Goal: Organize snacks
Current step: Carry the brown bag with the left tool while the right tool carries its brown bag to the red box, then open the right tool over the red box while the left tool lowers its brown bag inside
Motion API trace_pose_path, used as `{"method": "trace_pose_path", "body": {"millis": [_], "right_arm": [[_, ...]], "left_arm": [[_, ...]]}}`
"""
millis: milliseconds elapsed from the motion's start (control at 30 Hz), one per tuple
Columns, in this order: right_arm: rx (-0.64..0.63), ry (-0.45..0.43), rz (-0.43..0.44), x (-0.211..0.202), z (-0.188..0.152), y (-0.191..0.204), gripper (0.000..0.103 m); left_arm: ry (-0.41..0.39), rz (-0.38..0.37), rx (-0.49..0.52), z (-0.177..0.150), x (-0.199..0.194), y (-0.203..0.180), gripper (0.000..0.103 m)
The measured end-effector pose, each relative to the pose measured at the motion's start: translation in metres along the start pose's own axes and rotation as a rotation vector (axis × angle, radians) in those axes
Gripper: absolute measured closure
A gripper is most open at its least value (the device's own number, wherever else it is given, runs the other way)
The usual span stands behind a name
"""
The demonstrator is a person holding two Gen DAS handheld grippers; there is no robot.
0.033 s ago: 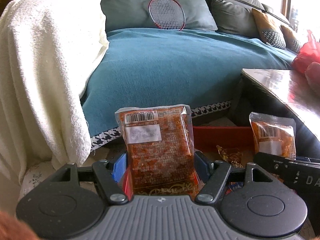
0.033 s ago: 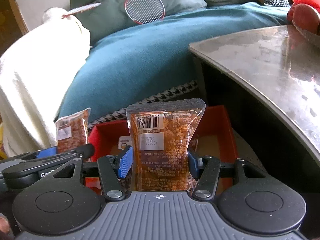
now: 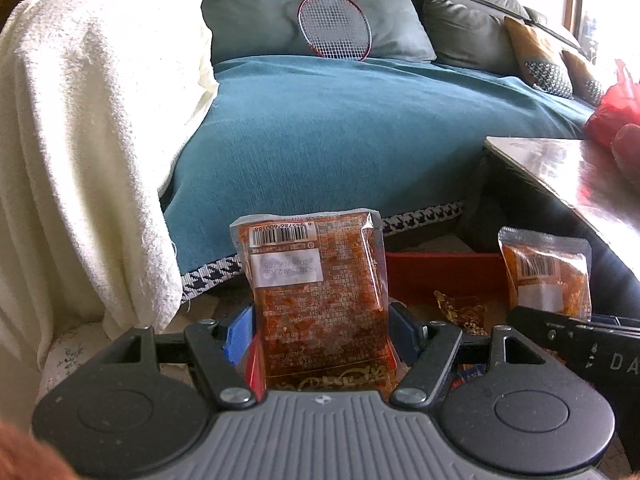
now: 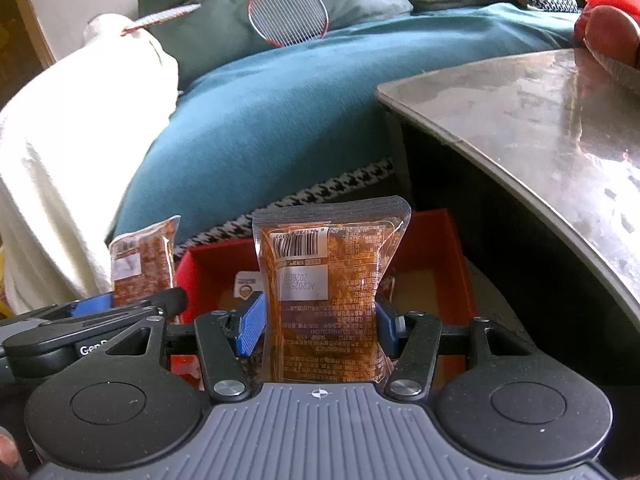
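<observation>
Two snack packets stand side by side, each upright between a pair of tongs: left tongs (image 3: 322, 334), right tongs (image 4: 320, 322). Behind them lies an open box (image 4: 448, 256); beyond it a sofa (image 3: 340, 128), with the surface (image 4: 540, 120) at right.

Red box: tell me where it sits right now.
The red box sits low on the floor in the right wrist view, behind the snack packet held in the right claw, between the teal sofa cover and the table.
</observation>
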State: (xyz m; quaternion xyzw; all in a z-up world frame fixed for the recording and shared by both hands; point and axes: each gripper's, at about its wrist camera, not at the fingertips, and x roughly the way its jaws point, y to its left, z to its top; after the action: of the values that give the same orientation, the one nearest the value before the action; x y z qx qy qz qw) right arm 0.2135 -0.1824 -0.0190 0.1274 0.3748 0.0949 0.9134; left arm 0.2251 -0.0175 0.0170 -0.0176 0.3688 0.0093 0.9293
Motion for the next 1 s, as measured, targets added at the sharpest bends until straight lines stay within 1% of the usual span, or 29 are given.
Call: {"method": "trace_pose_path", "body": {"millis": [533,767,1000], "right_arm": [[0.017,0.057,-0.029,0.031,0.005,-0.004,0.039],[0.015,0.094,-0.046,0.047,-0.001,-0.005,0.039],[0.014,0.109,-0.052,0.054,-0.004,-0.007,0.037]], "left_arm": [[0.040,0.010,0.020,-0.001,0.025,-0.004,0.040],[0.059,0.009,0.036,-0.005,0.031,-0.007,0.040],[0.070,0.014,0.037,-0.007,0.035,-0.007,0.040]]}}
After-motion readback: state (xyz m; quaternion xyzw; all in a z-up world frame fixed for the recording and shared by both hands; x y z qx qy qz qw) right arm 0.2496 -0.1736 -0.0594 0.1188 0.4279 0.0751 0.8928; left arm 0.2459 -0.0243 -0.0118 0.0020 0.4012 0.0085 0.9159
